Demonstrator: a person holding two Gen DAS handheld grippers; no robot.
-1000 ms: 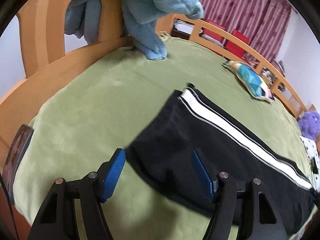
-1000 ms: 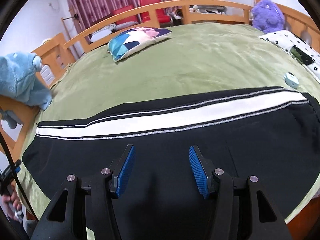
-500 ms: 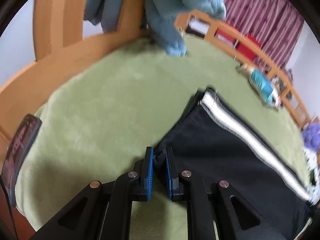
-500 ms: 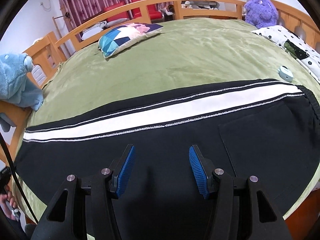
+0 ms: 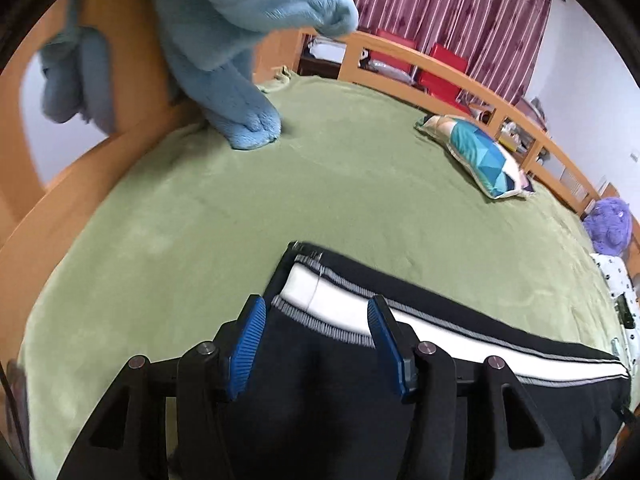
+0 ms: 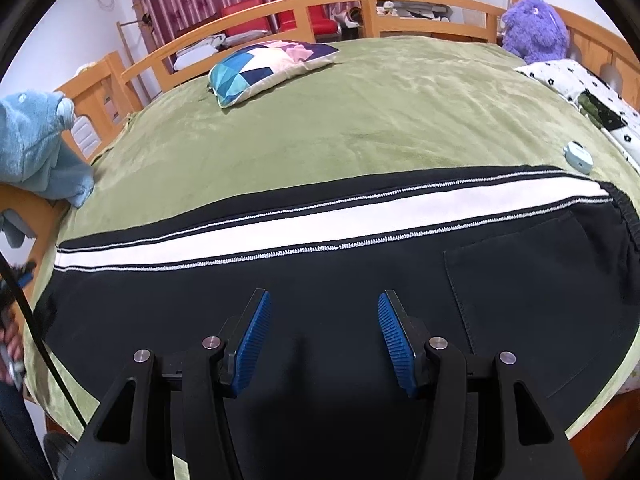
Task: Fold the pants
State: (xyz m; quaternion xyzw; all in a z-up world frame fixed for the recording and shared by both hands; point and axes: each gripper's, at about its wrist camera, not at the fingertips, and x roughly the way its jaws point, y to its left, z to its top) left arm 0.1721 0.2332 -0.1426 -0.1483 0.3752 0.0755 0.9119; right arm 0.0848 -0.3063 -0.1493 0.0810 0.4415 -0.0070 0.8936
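Black pants [image 5: 500,392] with a white side stripe [image 5: 460,340] lie flat across a green bed cover [image 5: 280,200]. My left gripper [image 5: 316,340] hovers over the hem end of the leg. Its jaws are opening, the blue pads [image 5: 248,344] stand apart, and the cloth lies under them unpinched. In the right wrist view the pants [image 6: 320,264] stretch from the hem at the left to the waistband and a back pocket [image 6: 520,280] at the right. My right gripper [image 6: 324,332] is open above the black cloth near the front edge and holds nothing.
A blue plush toy [image 5: 240,60] hangs over the wooden bed frame [image 5: 440,72]. Farther back are a patterned pillow [image 6: 272,64] and a purple plush [image 6: 534,28]. A small pale-blue device [image 6: 577,157] lies beyond the waistband. A person's hand [image 6: 10,344] shows at the left edge.
The left gripper shut on the hem corner, then let go and moved along the hem toward the stripe. The leg now lies drawn out to the left. The right gripper stayed still.
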